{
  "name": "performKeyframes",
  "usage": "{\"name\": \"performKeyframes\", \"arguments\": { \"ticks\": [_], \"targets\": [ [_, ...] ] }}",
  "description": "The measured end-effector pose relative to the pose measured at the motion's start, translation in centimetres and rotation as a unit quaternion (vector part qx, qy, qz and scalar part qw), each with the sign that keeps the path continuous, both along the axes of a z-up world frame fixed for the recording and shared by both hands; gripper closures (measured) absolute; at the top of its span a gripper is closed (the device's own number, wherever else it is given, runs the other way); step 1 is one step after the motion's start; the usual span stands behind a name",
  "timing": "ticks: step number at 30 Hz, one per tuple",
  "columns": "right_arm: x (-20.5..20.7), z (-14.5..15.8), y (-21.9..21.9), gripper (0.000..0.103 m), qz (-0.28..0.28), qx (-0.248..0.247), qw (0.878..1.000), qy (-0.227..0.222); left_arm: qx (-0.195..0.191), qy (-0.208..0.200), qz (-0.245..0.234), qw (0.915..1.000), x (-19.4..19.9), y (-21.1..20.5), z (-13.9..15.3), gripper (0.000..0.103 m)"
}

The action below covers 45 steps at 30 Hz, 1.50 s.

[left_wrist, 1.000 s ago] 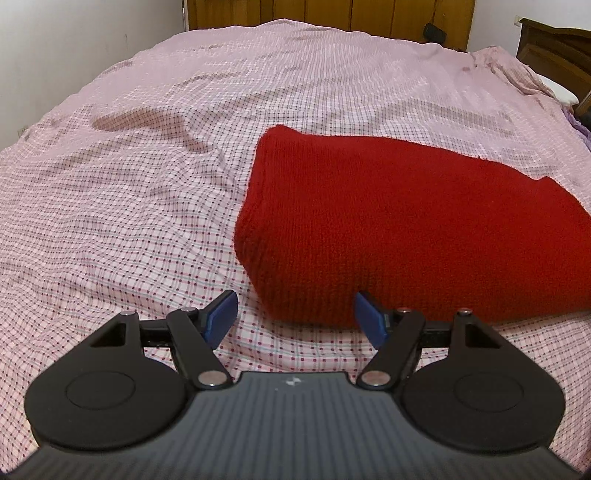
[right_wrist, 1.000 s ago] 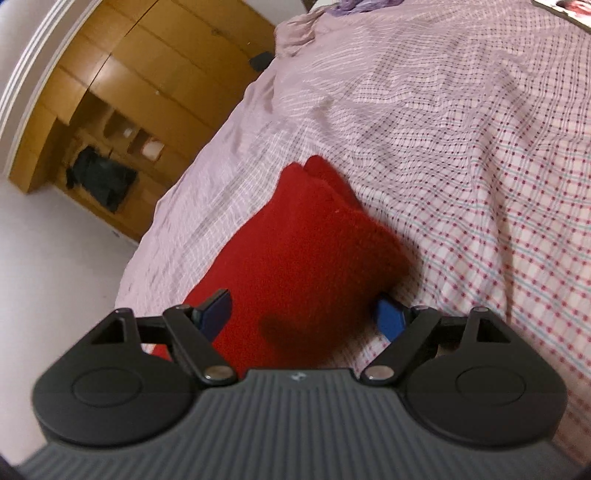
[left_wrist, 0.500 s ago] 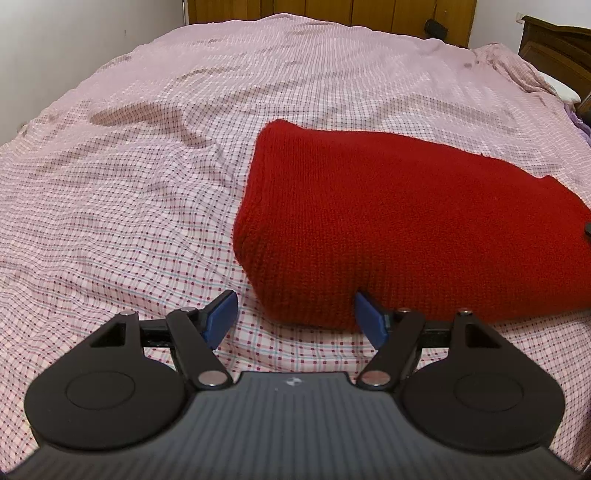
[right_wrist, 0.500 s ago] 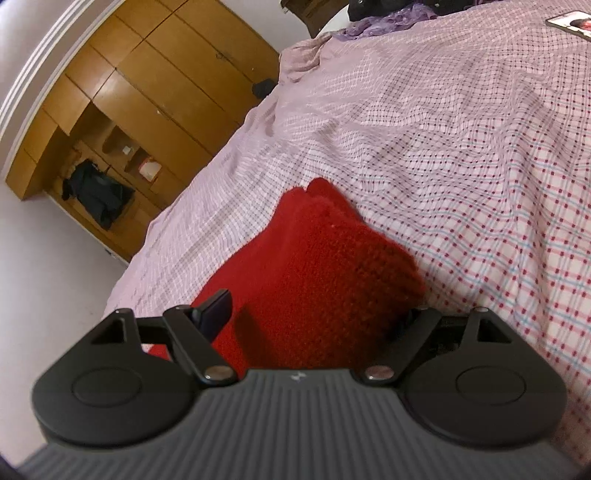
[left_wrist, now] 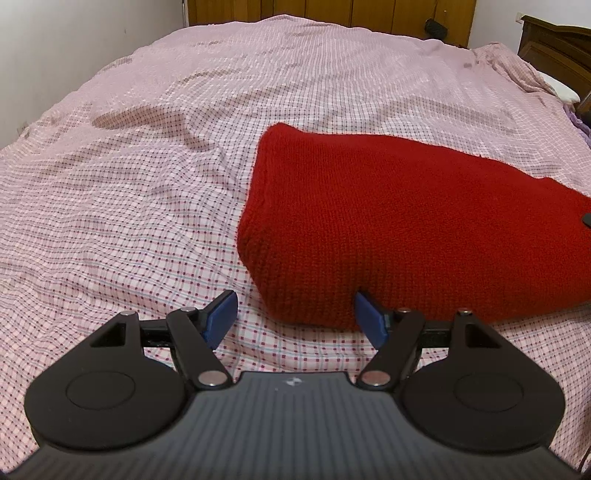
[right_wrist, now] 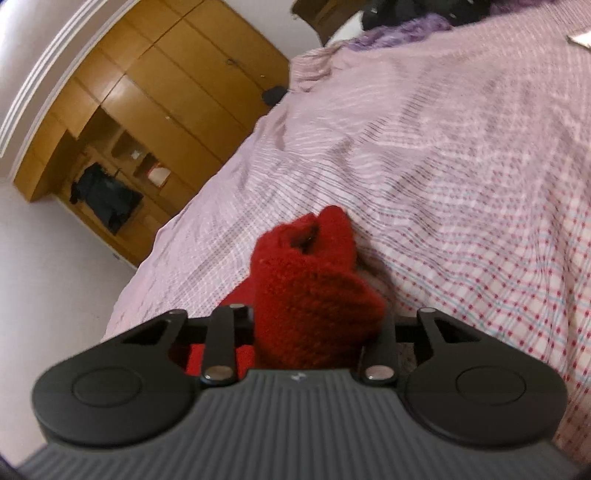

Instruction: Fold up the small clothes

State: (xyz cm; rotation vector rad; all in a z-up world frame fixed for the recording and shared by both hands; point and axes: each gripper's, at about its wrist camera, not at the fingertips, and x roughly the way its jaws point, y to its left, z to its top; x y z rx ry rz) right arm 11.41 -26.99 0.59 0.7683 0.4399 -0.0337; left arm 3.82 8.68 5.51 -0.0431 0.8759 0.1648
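A folded red knitted garment [left_wrist: 388, 229] lies on the pink checked bedsheet [left_wrist: 129, 206]. In the left wrist view my left gripper [left_wrist: 295, 319] is open with blue pads, and the garment's near corner sits between its fingers, the right pad touching the knit. In the right wrist view my right gripper [right_wrist: 317, 328] is shut on an end of the red garment [right_wrist: 314, 288], which bunches up between the fingers and hides the pads. A small dark part of the right gripper shows at the far right edge of the left wrist view [left_wrist: 587, 219].
The bed fills both views. Wooden wardrobes [right_wrist: 147, 110] stand beyond the bed's edge, with a white wall [left_wrist: 55, 55] on the left. A dark wooden headboard [left_wrist: 554, 44] and purple cloth [right_wrist: 406, 33] lie at the far end. The sheet is wrinkled.
My right gripper has closed on the end of the red garment and lifted it, bunching the knit. My left gripper has stayed open at the near corner.
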Motion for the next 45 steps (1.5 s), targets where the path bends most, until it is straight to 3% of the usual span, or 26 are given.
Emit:
{"name": "performKeyframes", "arguments": {
  "ticks": [19, 28, 37, 45],
  "targets": [
    [0.1, 6.8, 4.9, 0.068, 0.058, -0.073, 0.994, -0.064, 0.013, -0.018, 0.011, 0.9997, -0.8, 3.0, 1.7, 0.027],
    [0.5, 9.4, 9.5, 0.069, 0.084, -0.107, 0.986, -0.092, 0.003, -0.020, 0.011, 0.9997, -0.7, 5.6, 2.1, 0.027],
    [1.0, 10.2, 16.4, 0.069, 0.135, -0.169, 0.971, -0.105, 0.006, -0.030, 0.027, 0.9992, -1.3, 8.5, 2.8, 0.027],
    [1.5, 7.2, 22.9, 0.069, 0.188, -0.259, 0.944, -0.082, -0.005, -0.022, 0.047, 0.9986, -2.1, 10.8, 1.8, 0.027]
  ]
}}
